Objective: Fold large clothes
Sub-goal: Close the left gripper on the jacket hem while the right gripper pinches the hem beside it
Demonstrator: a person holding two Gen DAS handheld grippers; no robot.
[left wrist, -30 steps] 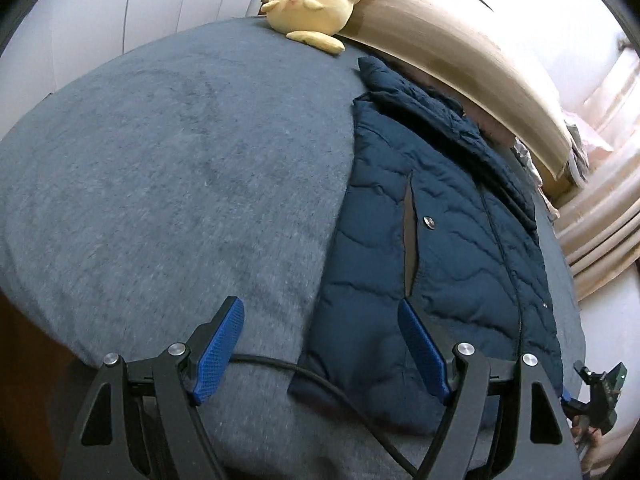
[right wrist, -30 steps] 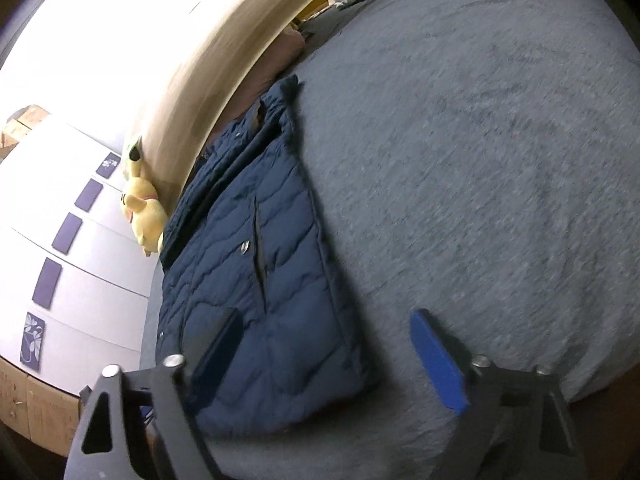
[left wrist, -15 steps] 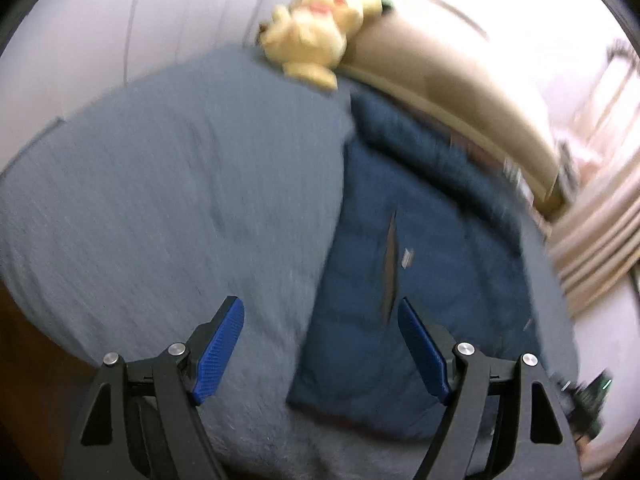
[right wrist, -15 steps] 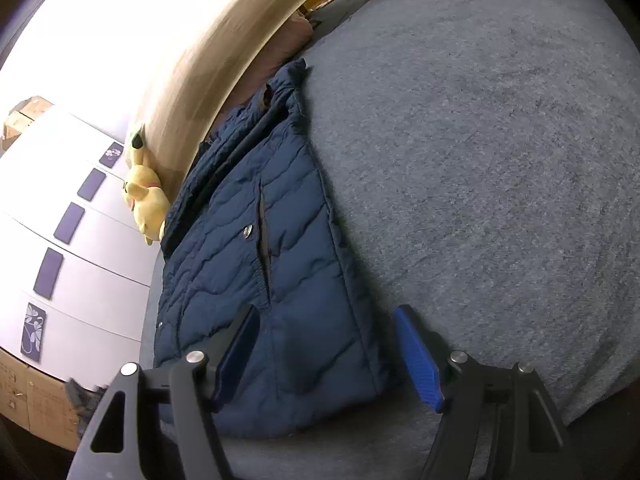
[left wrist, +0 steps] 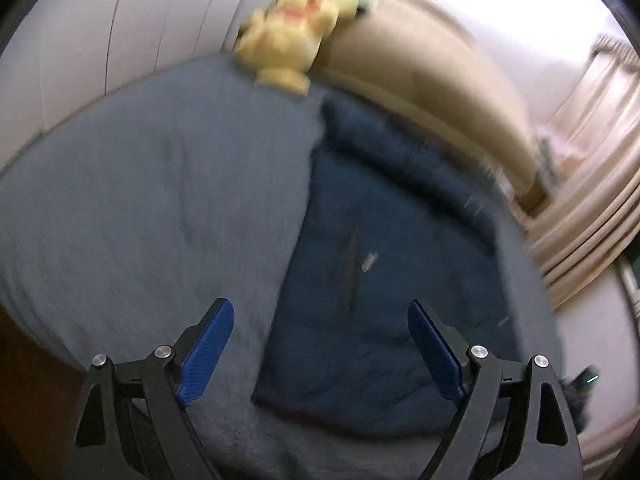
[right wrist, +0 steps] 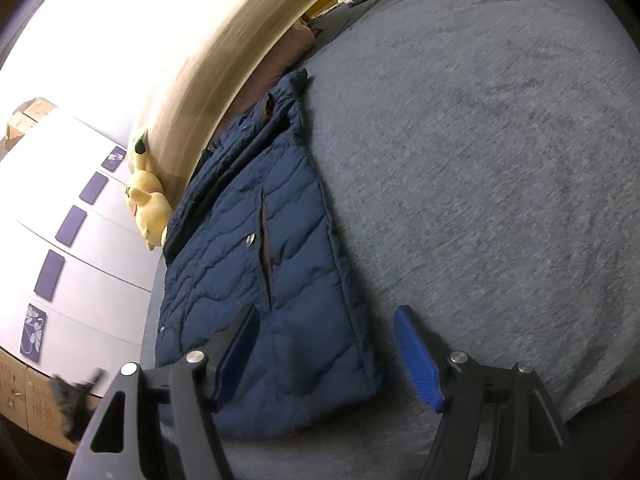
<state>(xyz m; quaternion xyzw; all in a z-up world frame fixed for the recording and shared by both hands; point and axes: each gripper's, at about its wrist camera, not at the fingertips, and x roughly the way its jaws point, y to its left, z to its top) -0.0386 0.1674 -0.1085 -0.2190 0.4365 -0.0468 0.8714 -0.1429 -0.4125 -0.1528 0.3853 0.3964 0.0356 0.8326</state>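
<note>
A navy quilted jacket [left wrist: 384,280] [right wrist: 260,280] lies folded lengthwise on a grey bed cover [left wrist: 140,208] [right wrist: 480,160], collar toward the headboard. My left gripper [left wrist: 320,344] hovers above the jacket's near hem; its jaws are opening and nothing is pinched between the blue pads. The left wrist view is blurred. My right gripper [right wrist: 326,356] stands open over the jacket's near right corner, its pads clear of the fabric. The other gripper's tip [left wrist: 580,392] [right wrist: 72,400] shows at the edge of each view.
A yellow plush toy [left wrist: 292,52] [right wrist: 146,204] sits at the bed's far corner against a tan headboard [left wrist: 432,88] [right wrist: 224,80]. White wardrobe doors [right wrist: 72,264] stand beyond it. Curtains [left wrist: 592,208] hang at the right. The bed's wooden edge [left wrist: 24,360] shows near left.
The left gripper has risen, so the jacket looks smaller and lower, and its jaws have spread wider. The right gripper narrowed slightly early on, shifted nearer the jacket corner, then held still.
</note>
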